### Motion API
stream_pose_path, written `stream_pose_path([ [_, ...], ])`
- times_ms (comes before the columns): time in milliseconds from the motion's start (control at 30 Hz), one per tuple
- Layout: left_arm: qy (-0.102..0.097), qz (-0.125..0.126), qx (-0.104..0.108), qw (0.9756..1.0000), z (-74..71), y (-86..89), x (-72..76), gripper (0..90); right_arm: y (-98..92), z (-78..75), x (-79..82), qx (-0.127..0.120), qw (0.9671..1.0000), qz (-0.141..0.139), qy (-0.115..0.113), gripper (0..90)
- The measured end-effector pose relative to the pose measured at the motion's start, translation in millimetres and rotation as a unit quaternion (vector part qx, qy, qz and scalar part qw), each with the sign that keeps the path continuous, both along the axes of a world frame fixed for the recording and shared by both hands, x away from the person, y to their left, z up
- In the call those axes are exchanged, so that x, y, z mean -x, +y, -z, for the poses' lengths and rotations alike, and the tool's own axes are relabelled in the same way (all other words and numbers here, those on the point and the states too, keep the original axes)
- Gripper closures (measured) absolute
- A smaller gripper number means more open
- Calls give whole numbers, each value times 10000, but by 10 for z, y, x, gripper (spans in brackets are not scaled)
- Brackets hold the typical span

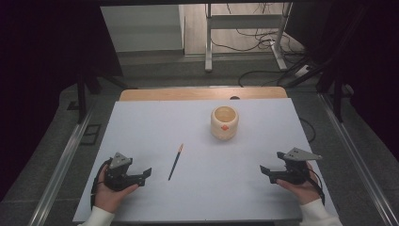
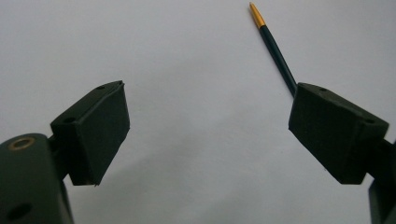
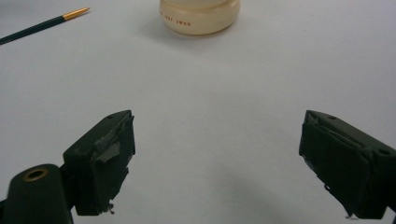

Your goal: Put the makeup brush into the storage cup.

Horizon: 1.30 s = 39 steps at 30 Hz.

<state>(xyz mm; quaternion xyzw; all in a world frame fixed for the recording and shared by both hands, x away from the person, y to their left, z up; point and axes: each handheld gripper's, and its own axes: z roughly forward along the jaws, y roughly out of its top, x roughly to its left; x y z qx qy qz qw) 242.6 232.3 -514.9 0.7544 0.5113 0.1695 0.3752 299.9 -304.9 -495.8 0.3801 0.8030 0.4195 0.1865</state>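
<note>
High view: left tool (image 1: pixel 143 175) and right tool (image 1: pixel 265 171) gape wide, empty.

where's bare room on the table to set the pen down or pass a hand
Most of the sheet is bare: the whole far left, from the pen to the left edge; the wide middle between pen and right claw; the near strip between both hands. Tightest is the far right around the cup, and the gap between left claw and pen.

Items lying on the tabletop (image 1: pixel 141 141):
- paintbrush (image 1: pixel 175 162), dark handle with gold ferrule: one.
- pot (image 1: pixel 224 123), cream, round, standing upright: one.
- tongs, hand-held, sitting at the near edge: two, left tongs (image 1: pixel 143 175) and right tongs (image 1: pixel 267 172), each showing two black jaws.
</note>
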Motion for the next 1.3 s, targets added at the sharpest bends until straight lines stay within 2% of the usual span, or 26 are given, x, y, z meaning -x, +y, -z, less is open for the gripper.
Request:
stream_pose_path([
  [300,115,37,-45,9999,-2,-65,-23,133,-38,-7,32,-47,10000,70,-14,112],
  [533,115,9,-39,9999,-21,-59,-20,133,-39,-7,30,-41,10000,74,-20,113],
  [1033,304,-338,43,9990,-116,-10,31,141,27,-19,-42,-62,10000,11,-35,115],
  [1133,432,-465,55,9980,-143,-12,37,145,50,-26,-57,-63,10000,-8,-52,115],
  [1300,516,-501,63,9974,-173,-45,37,145,70,-27,-73,-47,10000,-29,-61,115],
])
